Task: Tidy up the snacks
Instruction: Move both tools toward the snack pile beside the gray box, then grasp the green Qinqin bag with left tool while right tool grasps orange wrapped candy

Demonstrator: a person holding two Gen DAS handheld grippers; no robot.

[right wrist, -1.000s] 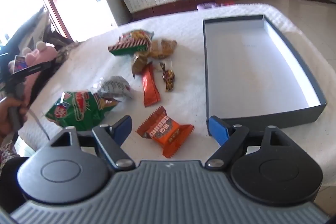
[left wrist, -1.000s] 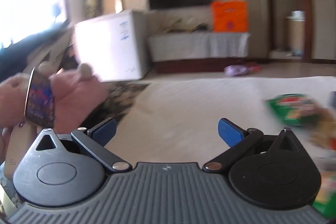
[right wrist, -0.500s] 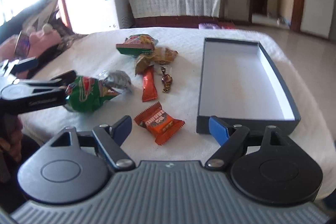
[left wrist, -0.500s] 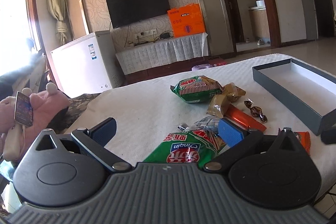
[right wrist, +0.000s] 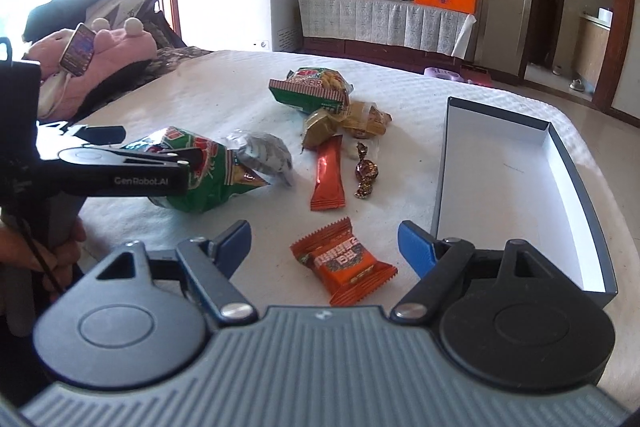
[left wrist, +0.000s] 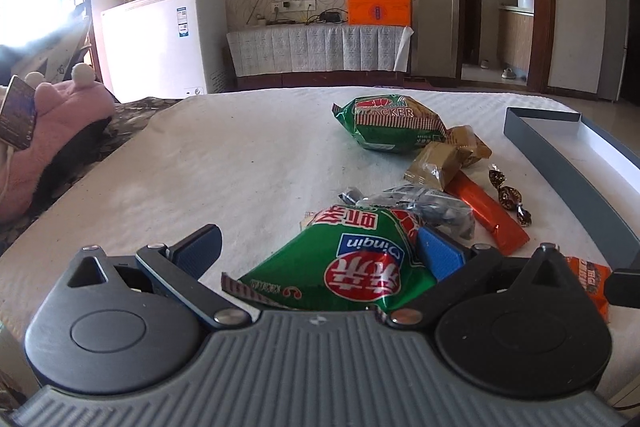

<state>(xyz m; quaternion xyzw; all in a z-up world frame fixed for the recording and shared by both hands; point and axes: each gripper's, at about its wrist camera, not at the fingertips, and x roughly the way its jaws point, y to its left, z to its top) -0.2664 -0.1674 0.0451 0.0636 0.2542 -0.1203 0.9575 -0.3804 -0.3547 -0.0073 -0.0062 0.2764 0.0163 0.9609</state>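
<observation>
Green crinkly snack bag (left wrist: 348, 263) is straddled by wide-open left gripper (left wrist: 316, 247), unpinched; right gripper (right wrist: 324, 241) spread, empty, over orange wrapped snack (right wrist: 344, 263).

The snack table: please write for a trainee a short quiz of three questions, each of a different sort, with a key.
1. True or false: the dark box already holds snacks.
2. Which snack lies between the fingers of the left claw? A) the green bag B) the orange stick pack C) the twisted chocolate candy
3. Fill in: the square orange packet lies just ahead of the ___ claw, which is open.

Key: 1 false, the box is empty; 2 A; 3 right.
</observation>
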